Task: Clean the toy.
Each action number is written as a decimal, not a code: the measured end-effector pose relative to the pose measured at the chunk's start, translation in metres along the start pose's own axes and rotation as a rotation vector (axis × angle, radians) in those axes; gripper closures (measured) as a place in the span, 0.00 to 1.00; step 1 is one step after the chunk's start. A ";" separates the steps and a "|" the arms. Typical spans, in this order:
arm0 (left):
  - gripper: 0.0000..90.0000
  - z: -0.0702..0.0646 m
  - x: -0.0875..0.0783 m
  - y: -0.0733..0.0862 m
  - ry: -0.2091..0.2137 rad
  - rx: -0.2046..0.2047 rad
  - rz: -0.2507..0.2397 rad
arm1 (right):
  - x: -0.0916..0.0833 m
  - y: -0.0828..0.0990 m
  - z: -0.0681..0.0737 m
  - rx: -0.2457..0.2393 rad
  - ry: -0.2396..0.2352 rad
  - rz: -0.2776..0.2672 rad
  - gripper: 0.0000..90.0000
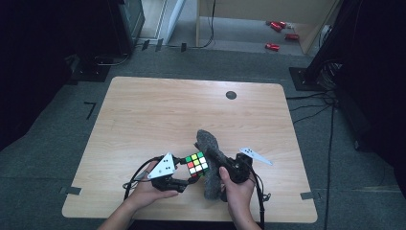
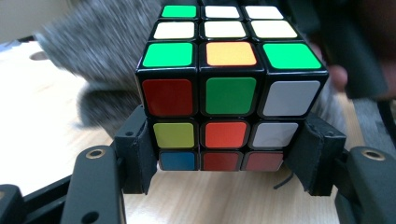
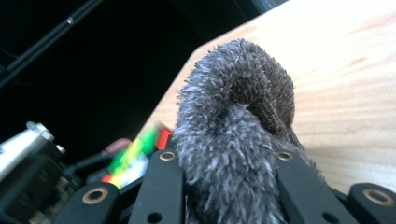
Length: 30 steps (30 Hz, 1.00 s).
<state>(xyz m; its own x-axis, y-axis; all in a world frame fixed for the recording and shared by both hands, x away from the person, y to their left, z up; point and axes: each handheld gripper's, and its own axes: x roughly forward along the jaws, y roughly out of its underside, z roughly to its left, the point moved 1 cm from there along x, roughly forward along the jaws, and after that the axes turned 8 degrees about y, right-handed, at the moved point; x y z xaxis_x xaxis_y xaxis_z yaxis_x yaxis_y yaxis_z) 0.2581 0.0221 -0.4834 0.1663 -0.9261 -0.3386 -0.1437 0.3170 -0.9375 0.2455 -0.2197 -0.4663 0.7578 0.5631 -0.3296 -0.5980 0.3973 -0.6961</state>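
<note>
So the left gripper [image 1: 184,184] is pinching the puzzle cube [image 1: 197,163] by its bottom layer, low centre of the high view. The right gripper [image 3: 224,186] is clamped on a fuzzy grey cloth [image 1: 210,153] right beside the cube. My worry: with only that bottom row gripped, a hard wipe could twist a layer or pop the cube loose onto the table [image 1: 143,115]. No containers anywhere, nothing to fill.

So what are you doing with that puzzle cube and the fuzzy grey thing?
A person is working at a wooden table with a gripper in each hand. The left gripper is clamped on the bottom layer of a scrambled puzzle cube, its jaws pressing from both sides. The right gripper is squeezing a fuzzy grey cloth, held right beside the cube. It may be for wiping the cube.
</note>
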 end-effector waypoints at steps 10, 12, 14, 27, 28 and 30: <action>0.39 -0.008 0.010 0.003 0.013 0.018 0.056 | -0.006 -0.005 0.009 -0.013 -0.020 -0.030 0.85; 0.39 -0.008 0.010 0.001 0.016 0.016 0.055 | -0.004 -0.004 0.005 -0.003 -0.013 -0.030 0.85; 0.39 -0.004 0.006 0.000 0.007 0.005 0.036 | -0.003 -0.002 0.001 0.013 -0.014 -0.014 0.85; 0.39 0.031 -0.043 -0.016 -0.058 -0.224 -0.163 | 0.006 0.012 0.010 -0.348 -0.055 -0.045 0.84; 0.39 0.031 -0.044 -0.017 -0.043 -0.234 -0.169 | 0.007 0.015 0.014 -0.395 -0.065 -0.052 0.84; 0.39 0.029 -0.044 -0.020 -0.030 -0.231 -0.172 | 0.012 0.025 0.026 -0.540 -0.096 -0.081 0.83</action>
<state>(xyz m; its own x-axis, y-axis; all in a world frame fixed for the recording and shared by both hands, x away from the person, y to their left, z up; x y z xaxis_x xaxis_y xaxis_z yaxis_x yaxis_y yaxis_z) 0.2818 0.0621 -0.4521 0.2355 -0.9549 -0.1811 -0.3290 0.0971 -0.9393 0.2332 -0.1840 -0.4711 0.7534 0.6198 -0.2196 -0.3008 0.0280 -0.9533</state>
